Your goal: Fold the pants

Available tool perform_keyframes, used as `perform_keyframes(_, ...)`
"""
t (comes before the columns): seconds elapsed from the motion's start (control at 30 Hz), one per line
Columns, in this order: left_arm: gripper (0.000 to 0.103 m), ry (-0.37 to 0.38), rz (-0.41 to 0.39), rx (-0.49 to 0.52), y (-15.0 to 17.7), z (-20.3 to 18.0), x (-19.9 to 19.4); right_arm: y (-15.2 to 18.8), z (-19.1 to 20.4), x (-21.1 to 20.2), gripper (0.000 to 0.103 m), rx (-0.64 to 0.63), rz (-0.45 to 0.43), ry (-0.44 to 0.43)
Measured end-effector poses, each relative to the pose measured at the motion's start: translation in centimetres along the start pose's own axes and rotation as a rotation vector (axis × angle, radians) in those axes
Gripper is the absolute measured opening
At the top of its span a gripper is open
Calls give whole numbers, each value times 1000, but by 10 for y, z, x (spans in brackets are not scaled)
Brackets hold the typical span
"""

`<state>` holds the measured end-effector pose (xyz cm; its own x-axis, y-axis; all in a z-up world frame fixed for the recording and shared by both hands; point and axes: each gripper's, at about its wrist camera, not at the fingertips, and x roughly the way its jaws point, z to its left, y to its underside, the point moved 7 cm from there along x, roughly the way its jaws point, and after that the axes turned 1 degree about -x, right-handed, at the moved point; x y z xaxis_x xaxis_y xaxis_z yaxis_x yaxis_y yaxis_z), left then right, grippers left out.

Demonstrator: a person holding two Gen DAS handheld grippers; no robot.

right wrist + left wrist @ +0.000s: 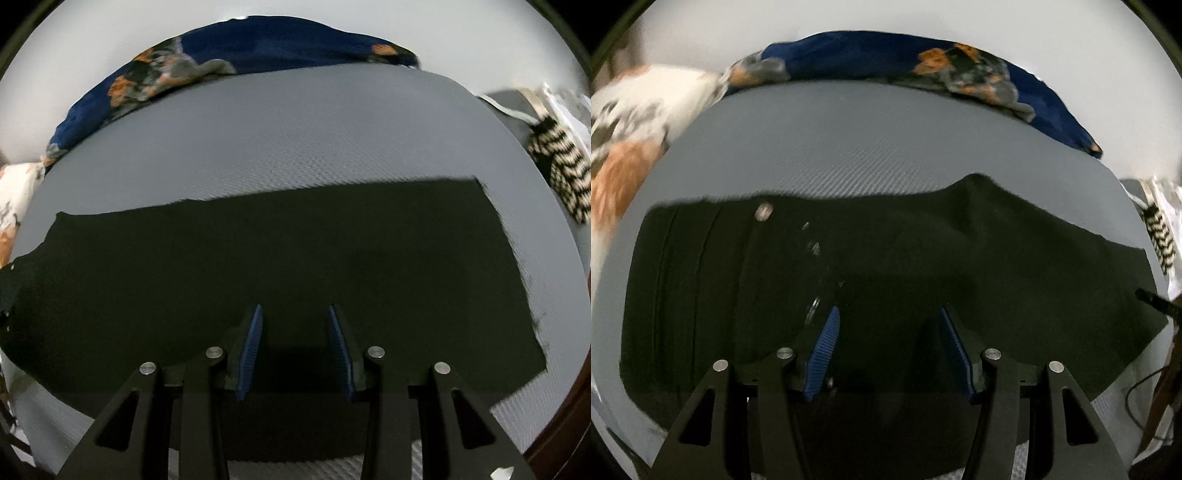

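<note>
Black pants (886, 266) lie flat across a grey textured mat (849, 147). In the left wrist view the waist end with a metal button (763, 212) and a row of small studs is at the left. My left gripper (888, 314) is open, its blue pads (823, 354) just above the pants, holding nothing. In the right wrist view the pants (295, 258) run left to right, with the leg end at the right. My right gripper (295, 312) is open over the pants and empty.
A blue floral cloth (886, 55) lies bunched along the mat's far edge, also in the right wrist view (221, 51). A white and orange patterned cloth (635, 110) is at the left. A black-and-white striped item (557, 170) lies at the right edge.
</note>
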<state>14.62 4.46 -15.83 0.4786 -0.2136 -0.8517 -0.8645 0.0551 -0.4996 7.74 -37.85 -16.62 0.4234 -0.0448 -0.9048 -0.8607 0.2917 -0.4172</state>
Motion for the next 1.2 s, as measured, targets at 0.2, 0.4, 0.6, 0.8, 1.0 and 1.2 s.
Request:
perform_keyframes(0.2, 57, -11, -21, -22, 12, 4, -2, 10, -33, -2, 33, 43, -9, 38)
perform_keyframes(0.4, 61, -31, -40, -8, 15, 0, -2, 8, -54, -3, 32, 68, -19, 22)
perform_keyframes(0.6, 67, -68, -58, 18, 20, -6, 1, 8, -52, -3, 34, 41, -24, 22)
perform_keyframes(0.8, 72, -91, -51, 16, 20, -9, 3, 8, -53, -3, 34, 9, -12, -4)
perform_keyframes(1.0, 82, -129, -37, 49, 20, -16, 8, 6, -61, -5, 35, -5, 8, -85)
perform_keyframes(1.2, 88, -170, -25, 88, 21, -23, 14, -2, -101, -13, 38, 56, -9, -128)
